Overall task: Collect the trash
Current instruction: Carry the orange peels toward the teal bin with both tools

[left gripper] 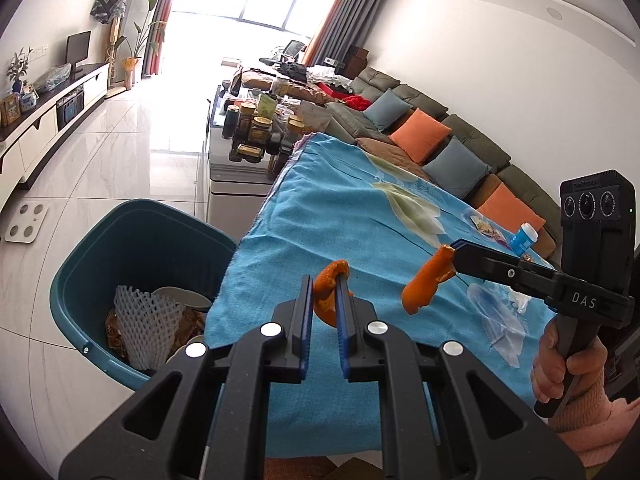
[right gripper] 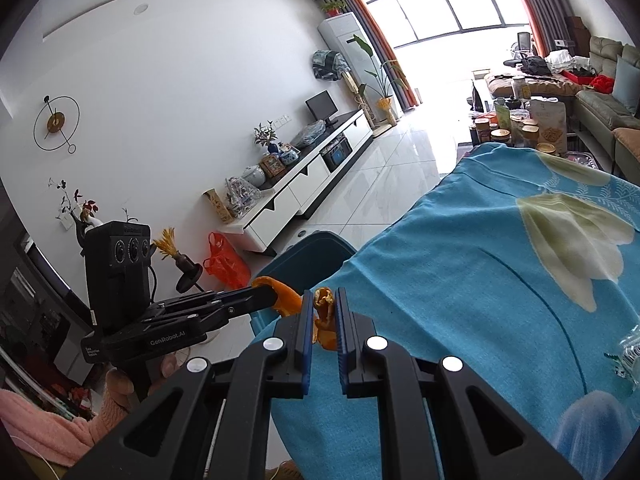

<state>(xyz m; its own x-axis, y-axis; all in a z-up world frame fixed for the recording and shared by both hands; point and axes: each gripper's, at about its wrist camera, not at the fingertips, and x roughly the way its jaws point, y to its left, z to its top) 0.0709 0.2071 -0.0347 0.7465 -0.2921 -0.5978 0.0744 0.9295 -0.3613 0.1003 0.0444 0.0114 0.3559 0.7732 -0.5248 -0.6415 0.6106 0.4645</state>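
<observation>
My left gripper (left gripper: 325,284) is shut on a piece of orange peel (left gripper: 330,280), held above the table's left edge beside the teal trash bin (left gripper: 100,248). My right gripper (right gripper: 324,300) is shut on another piece of orange peel (right gripper: 325,316), over the blue tablecloth (right gripper: 480,280). In the left wrist view the right gripper (left gripper: 454,248) comes in from the right with its peel (left gripper: 428,284) hanging from the tips. In the right wrist view the left gripper (right gripper: 272,292) shows at the left with its peel (right gripper: 286,296). The bin (right gripper: 308,252) holds white foam netting (left gripper: 144,320) and wrappers.
On the tablecloth (left gripper: 340,220) lie a clear plastic wrapper (left gripper: 500,320), a snack packet (left gripper: 486,226) and a small blue bottle (left gripper: 524,236). A cluttered coffee table with jars (left gripper: 256,128) stands beyond. A sofa with cushions (left gripper: 420,136) runs along the right. A scale (left gripper: 26,224) lies on the floor.
</observation>
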